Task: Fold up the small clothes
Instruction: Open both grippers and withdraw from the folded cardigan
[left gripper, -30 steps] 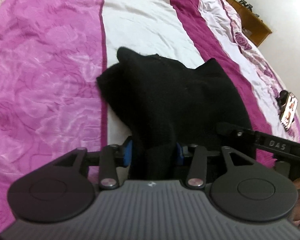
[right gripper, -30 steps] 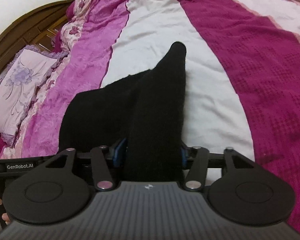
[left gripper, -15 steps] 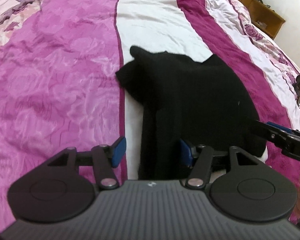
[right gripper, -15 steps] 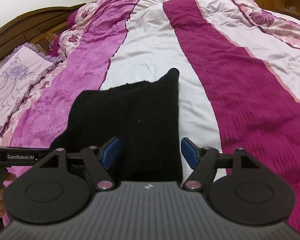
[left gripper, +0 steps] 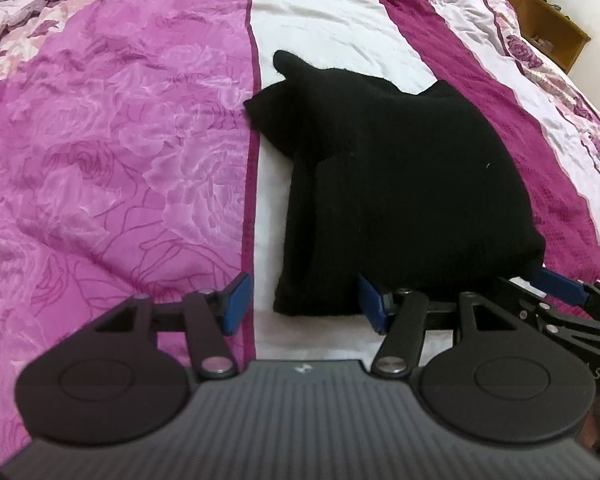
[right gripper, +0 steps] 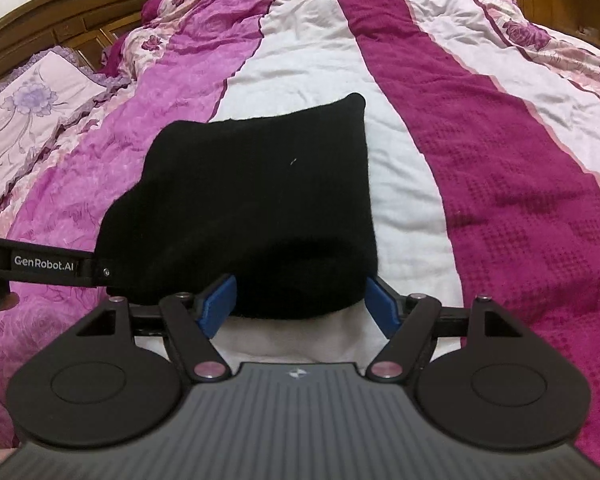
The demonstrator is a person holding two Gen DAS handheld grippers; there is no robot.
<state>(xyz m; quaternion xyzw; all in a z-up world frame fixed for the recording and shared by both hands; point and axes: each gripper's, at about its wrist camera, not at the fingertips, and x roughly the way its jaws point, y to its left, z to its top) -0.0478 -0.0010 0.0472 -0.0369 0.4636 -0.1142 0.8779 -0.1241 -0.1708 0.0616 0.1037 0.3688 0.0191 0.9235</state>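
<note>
From the left wrist, the left claw (left gripper: 306, 300) is released, its blue pads spread at the near edge of a black garment (left gripper: 400, 184) lying folded on the bed (left gripper: 120, 140). The right claw (left gripper: 556, 286) shows at the right.

From the right wrist, the right claw (right gripper: 302, 306) is released too, pads flanking the garment's (right gripper: 252, 208) near edge. A pillow (right gripper: 32, 100) lies at the left.

1. "GenRobot.AI" stands in white letters on the black side bar of the left claw (right gripper: 44, 266), seen at the left edge of the right wrist view.
2. No other text is readable.
</note>
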